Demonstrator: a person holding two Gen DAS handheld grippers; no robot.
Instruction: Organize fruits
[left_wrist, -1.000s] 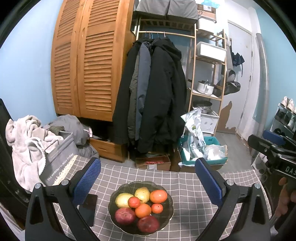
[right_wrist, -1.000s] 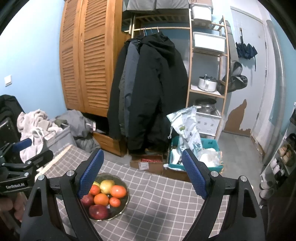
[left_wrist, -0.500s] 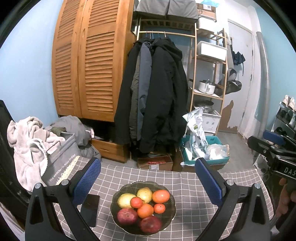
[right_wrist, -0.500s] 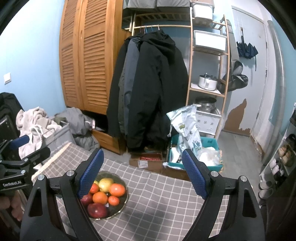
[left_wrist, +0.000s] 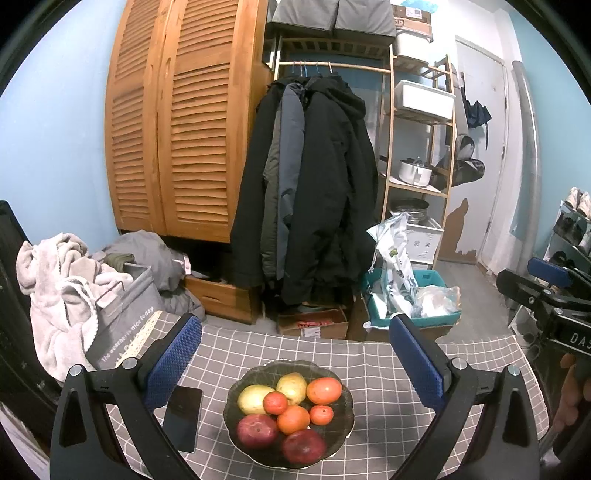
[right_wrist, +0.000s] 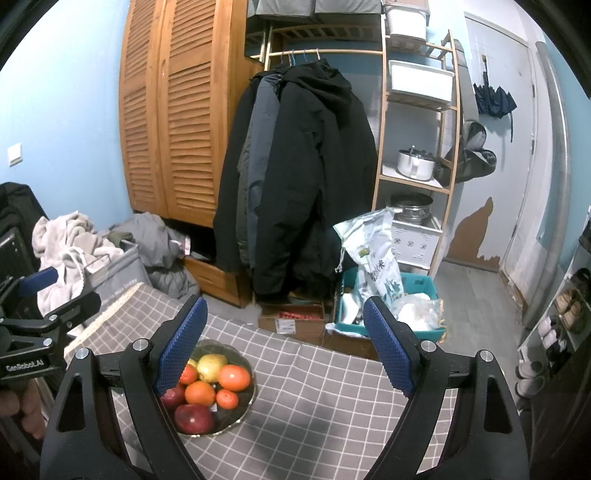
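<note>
fruit (left_wrist: 291, 415) heaped in bowl (left_wrist: 341, 441), worktop (left_wrist: 380, 369) middle | both hand-held grippers (left_wrist: 295, 363) (right_wrist: 284, 343) spread wide, empty (sorted or unsorted: unclear)

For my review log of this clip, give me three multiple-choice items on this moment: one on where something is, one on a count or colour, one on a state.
1. Where does the dark phone lie?
A. in the bowl
B. on the tablecloth left of the bowl
C. on the floor

2. How many pale yellow fruits are in the bowl?
A. none
B. two
C. five

3. How does the left gripper stand?
A. open and empty
B. shut on a fruit
C. shut on the bowl's rim

Answers: 1 B, it lies flat on the checked cloth beside the bowl. 2 B, two sit side by side at the back. 3 A, its fingers stand wide apart above the bowl.
</note>
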